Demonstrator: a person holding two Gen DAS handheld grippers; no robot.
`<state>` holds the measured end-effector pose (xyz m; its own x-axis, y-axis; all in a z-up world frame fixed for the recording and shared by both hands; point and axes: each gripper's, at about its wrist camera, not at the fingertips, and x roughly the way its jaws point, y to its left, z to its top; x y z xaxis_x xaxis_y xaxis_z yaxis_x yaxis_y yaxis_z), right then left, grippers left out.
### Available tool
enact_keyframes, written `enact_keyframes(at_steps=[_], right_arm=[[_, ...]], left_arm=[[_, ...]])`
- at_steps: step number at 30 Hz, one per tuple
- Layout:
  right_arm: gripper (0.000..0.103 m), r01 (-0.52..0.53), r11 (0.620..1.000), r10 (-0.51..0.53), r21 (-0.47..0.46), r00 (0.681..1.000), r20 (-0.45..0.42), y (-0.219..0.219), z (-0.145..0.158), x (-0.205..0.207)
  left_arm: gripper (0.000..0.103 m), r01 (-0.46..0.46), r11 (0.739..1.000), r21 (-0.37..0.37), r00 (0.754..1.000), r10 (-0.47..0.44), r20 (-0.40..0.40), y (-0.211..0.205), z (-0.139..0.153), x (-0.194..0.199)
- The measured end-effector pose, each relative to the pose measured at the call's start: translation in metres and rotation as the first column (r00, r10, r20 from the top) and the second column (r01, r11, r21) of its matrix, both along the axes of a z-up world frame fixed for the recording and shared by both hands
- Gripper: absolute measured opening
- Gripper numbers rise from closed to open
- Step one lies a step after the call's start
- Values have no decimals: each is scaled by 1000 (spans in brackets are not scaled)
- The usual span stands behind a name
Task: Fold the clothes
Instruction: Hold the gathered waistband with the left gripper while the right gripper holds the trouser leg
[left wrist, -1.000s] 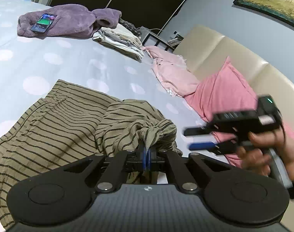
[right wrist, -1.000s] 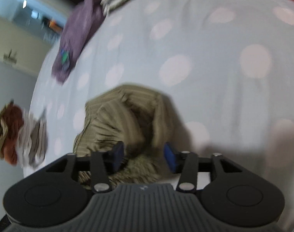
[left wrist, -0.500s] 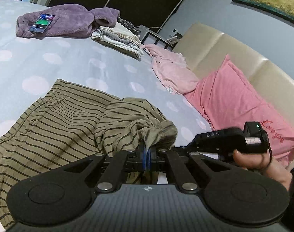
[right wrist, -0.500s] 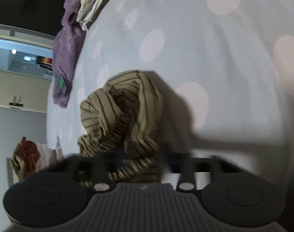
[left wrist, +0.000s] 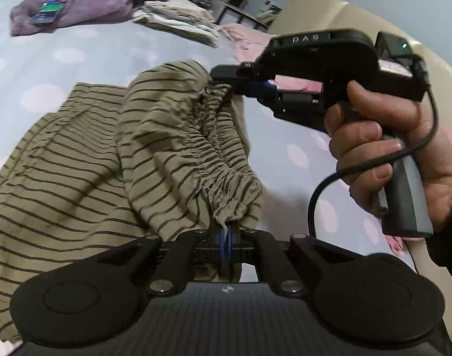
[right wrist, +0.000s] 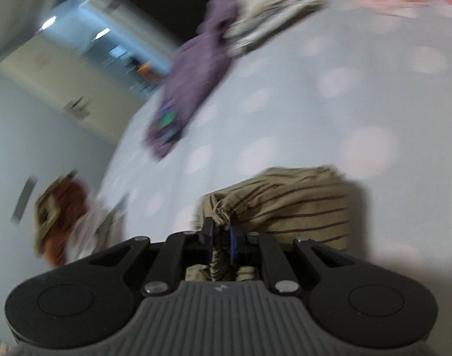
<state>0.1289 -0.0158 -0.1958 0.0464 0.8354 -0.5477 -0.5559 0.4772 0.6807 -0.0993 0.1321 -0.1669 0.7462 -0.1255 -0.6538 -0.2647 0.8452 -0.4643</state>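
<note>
Left wrist view: striped garment (left wrist: 113, 160) spread on the polka-dot bedspread (left wrist: 77, 56), gathered waistband raised between both tools. Left gripper (left wrist: 225, 234) clenched on one end of the waistband. Right gripper (left wrist: 240, 84) clamped on the other end, gripped by a hand (left wrist: 386, 136) at the bed's headboard side. Bare bedspread between garment and far edge; purple garment (left wrist: 89, 6) bearing a phone (left wrist: 49, 10), and folded pile (left wrist: 178, 19), along that far edge.

Right wrist view: blurred; right gripper (right wrist: 221, 237) pinching bunched striped fabric.
</note>
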Motion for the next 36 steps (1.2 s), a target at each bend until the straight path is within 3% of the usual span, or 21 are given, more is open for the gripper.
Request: enact_keyframes(at_steps=[4,6,8,10,14,16,21,26,27,28,30,36], right_arm=[[12,54,988,-47,-148,998,47,11,-6,2],[13,80,984,-73,-158,996,53,6,-11,7],[23,92,984,-85,-153,995,55,2,-15,12],[54,76,985,-70,-153,997,44,2,-16,15],[66,46,993,-52,-110,997,-57,-7,-19,17],[82,58,996,-65,-62,991,-116,-13,-20,15],[87,105,994,-107,-22,973,-206,-18,-25,14],[84,55,990,-71,-132,990,-118,4,-26,9],[72,31,988,-45,-153,995,-89,12,-26,8],[44,10,985,-21,-173,998,-63,17,-26,7],[17,-25,977,21,-211,1000,-17,26,-25,5],[15,16,988,-12,-155,1000,25,-8,3,9]], left_arm=[[0,-11,1000,-7,1000,11,-5,2,-1,0],[0,-11,1000,-9,1000,11,-6,2,-1,0],[0,-11,1000,-11,1000,11,-8,2,-1,1],[0,-11,1000,-12,1000,10,-9,2,-2,1],[0,-10,1000,-15,1000,10,-12,2,-2,2],[0,-10,1000,-17,1000,10,-13,2,-2,2],[0,-6,1000,-14,1000,6,-12,1,0,2],[0,11,999,32,1000,-10,-11,-5,3,3],[0,14,999,44,1000,-13,-13,-7,4,3],[0,20,998,57,1000,-19,-13,-9,4,3],[0,28,997,71,1000,-27,-13,-11,5,3],[0,62,997,53,996,-66,64,-17,19,-1]])
